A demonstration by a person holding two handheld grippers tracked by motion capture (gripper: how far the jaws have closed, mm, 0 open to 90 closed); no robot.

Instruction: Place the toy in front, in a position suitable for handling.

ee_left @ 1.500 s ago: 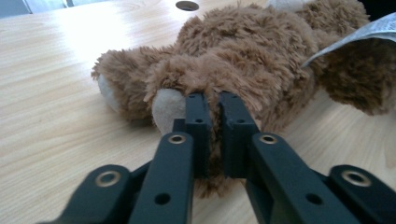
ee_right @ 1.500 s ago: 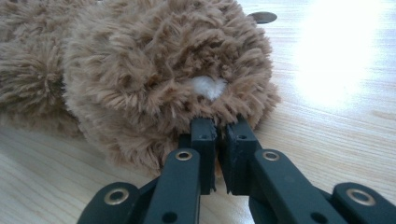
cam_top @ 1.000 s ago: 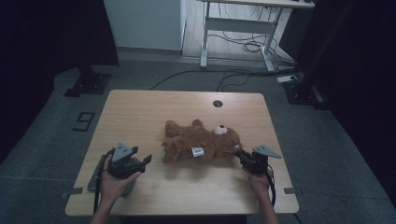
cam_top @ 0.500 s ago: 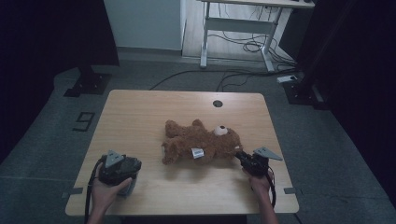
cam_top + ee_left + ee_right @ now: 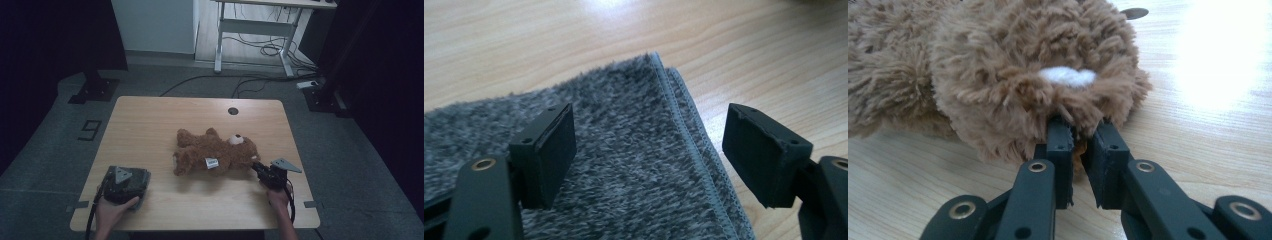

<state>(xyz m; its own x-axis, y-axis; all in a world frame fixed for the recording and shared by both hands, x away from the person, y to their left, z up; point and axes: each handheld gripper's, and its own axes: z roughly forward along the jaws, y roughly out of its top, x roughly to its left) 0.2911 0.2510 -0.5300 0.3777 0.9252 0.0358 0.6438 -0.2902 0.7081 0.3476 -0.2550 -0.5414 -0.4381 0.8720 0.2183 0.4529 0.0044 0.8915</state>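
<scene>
A brown teddy bear [image 5: 215, 152] lies on its side in the middle of the wooden table [image 5: 160, 120], with a white tag on its body. My right gripper [image 5: 256, 167] is at the bear's head end. In the right gripper view it [image 5: 1080, 131] is shut on a tuft of the bear's fur [image 5: 1038, 65]. At the near left, my left gripper [image 5: 131, 181] hovers over a folded grey fluffy towel [image 5: 144, 187]. In the left gripper view its jaws [image 5: 649, 140] stand wide open just above the towel [image 5: 624, 165], with nothing between them.
A round cable hole [image 5: 233, 111] sits near the table's far edge. Beyond the table are a white desk frame [image 5: 250, 35], floor cables and dark stands. The towel's stitched edge [image 5: 694, 150] lies close to the table's near left corner.
My left gripper has drawn back toward the near left and lowered over the grey towel. The right gripper and the bear have stayed put.
</scene>
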